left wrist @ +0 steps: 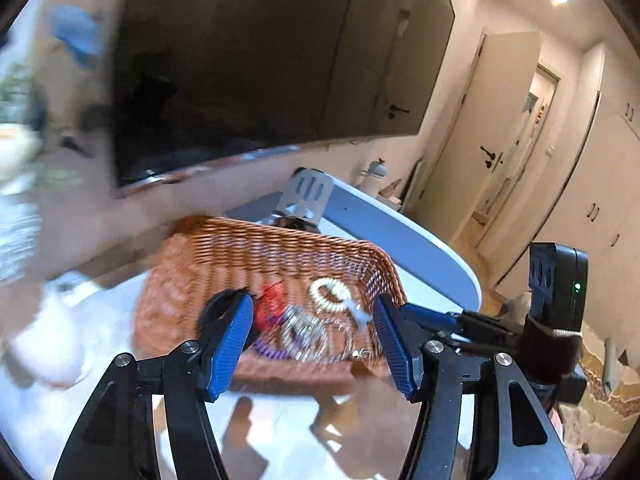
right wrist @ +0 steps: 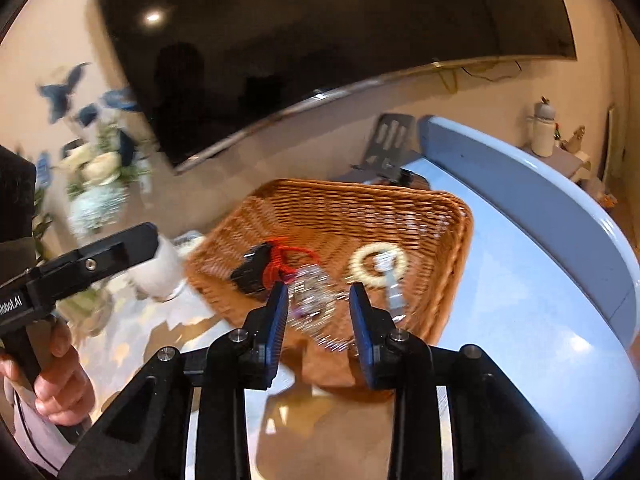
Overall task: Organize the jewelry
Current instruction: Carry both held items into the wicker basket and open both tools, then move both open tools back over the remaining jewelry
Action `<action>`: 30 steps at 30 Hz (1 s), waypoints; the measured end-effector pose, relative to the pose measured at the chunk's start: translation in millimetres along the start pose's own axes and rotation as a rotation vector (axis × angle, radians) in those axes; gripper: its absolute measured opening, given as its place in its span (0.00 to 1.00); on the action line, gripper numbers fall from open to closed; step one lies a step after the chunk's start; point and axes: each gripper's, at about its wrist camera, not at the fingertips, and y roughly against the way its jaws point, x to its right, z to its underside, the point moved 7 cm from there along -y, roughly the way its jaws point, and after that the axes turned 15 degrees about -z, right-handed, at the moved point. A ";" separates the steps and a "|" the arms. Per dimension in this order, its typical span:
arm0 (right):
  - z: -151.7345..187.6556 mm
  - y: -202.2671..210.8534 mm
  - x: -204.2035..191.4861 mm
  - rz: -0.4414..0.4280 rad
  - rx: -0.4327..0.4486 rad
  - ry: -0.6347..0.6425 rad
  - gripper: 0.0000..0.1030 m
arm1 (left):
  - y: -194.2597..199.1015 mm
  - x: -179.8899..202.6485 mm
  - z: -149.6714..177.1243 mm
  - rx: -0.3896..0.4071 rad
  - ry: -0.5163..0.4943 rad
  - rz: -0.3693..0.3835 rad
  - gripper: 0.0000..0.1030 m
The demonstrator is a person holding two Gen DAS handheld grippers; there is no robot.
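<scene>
A brown wicker basket [left wrist: 224, 256] [right wrist: 360, 208] stands on the table and holds jewelry. Inside lie a cream bead bracelet with a white tag [left wrist: 332, 294] [right wrist: 378, 260], a clear crystal bracelet [left wrist: 312, 336] [right wrist: 312, 304], a red cord piece [left wrist: 270, 306] [right wrist: 280, 260], a purple item [left wrist: 272, 350] and a small black box [right wrist: 252, 272]. My left gripper [left wrist: 314, 344] is open, its blue fingers over the basket's near rim. My right gripper [right wrist: 320, 320] is open around the crystal bracelet, not closed on it. The right gripper's tip [left wrist: 428, 318] enters the left wrist view from the right.
A large dark TV [left wrist: 260, 60] hangs on the wall behind. A white vase of flowers [right wrist: 96, 196] and a white jar [right wrist: 160, 272] stand left of the basket. A blue curved table edge [right wrist: 560, 216] runs right. A metal bracket [left wrist: 306, 196] stands behind the basket.
</scene>
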 end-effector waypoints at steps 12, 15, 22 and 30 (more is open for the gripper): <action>91.7 -16.5 -126.6 -0.211 -0.121 0.056 0.36 | 188.2 -89.6 68.8 0.122 0.098 -0.163 0.62; 123.8 -34.3 -144.2 -0.236 -0.173 0.059 0.36 | 202.3 -116.1 105.7 0.113 0.128 -0.231 0.62; 161.3 -52.1 -153.9 -0.144 -0.163 0.181 0.36 | 170.7 -178.7 188.7 -0.003 0.267 -0.301 0.62; 162.5 -53.5 -151.6 -0.145 -0.172 0.181 0.36 | 117.0 -218.8 232.8 -0.088 0.386 -0.317 0.62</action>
